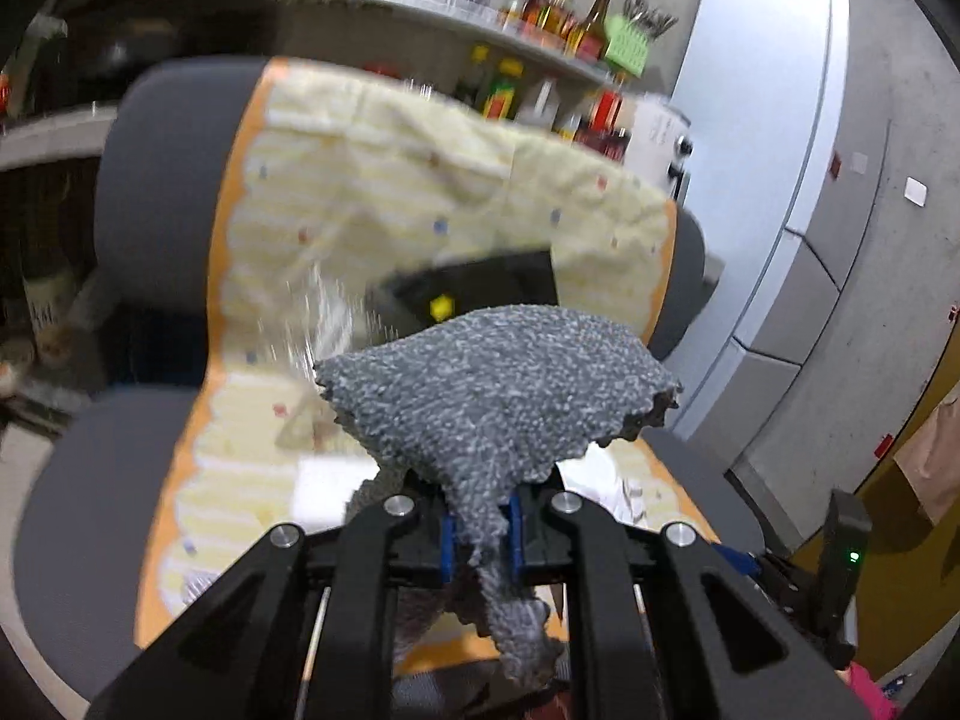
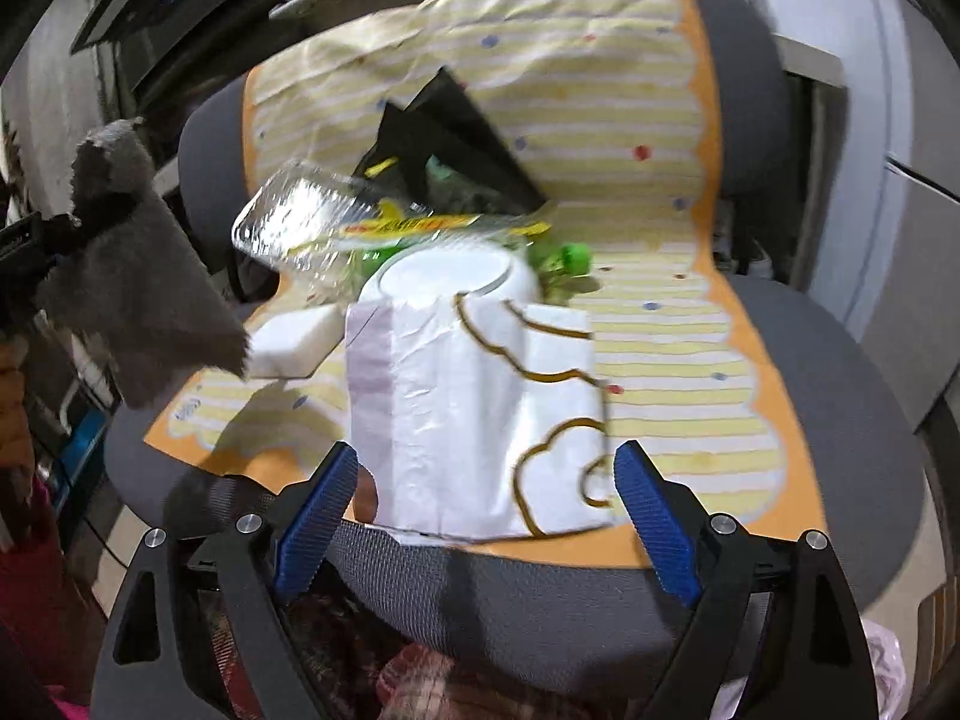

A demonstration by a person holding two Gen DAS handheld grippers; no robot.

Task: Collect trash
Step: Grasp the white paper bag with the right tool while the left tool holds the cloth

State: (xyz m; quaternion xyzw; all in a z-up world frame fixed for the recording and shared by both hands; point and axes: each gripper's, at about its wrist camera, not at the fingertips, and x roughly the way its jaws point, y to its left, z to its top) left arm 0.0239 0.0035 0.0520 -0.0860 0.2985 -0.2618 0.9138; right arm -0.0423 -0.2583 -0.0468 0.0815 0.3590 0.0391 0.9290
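Observation:
My left gripper (image 1: 480, 531) is shut on a grey fuzzy cloth (image 1: 492, 384), held up above the chair; the cloth also shows at the left of the right wrist view (image 2: 129, 276). My right gripper (image 2: 480, 516) is open, its blue fingers either side of a white paper bag (image 2: 474, 420) with gold cloud outlines. Behind the bag lie an upturned white bowl (image 2: 456, 279), a clear plastic container (image 2: 294, 222), a white foam block (image 2: 294, 339), a black bag (image 2: 456, 138) and green and yellow wrappers (image 2: 420, 222).
The trash lies on a yellow striped mat with an orange border (image 2: 660, 312) draped over a grey office chair (image 2: 840, 420). A shelf of bottles (image 1: 540, 18) and a pale fridge (image 1: 762, 150) stand behind. A red checked item (image 2: 414, 678) lies below the chair's front edge.

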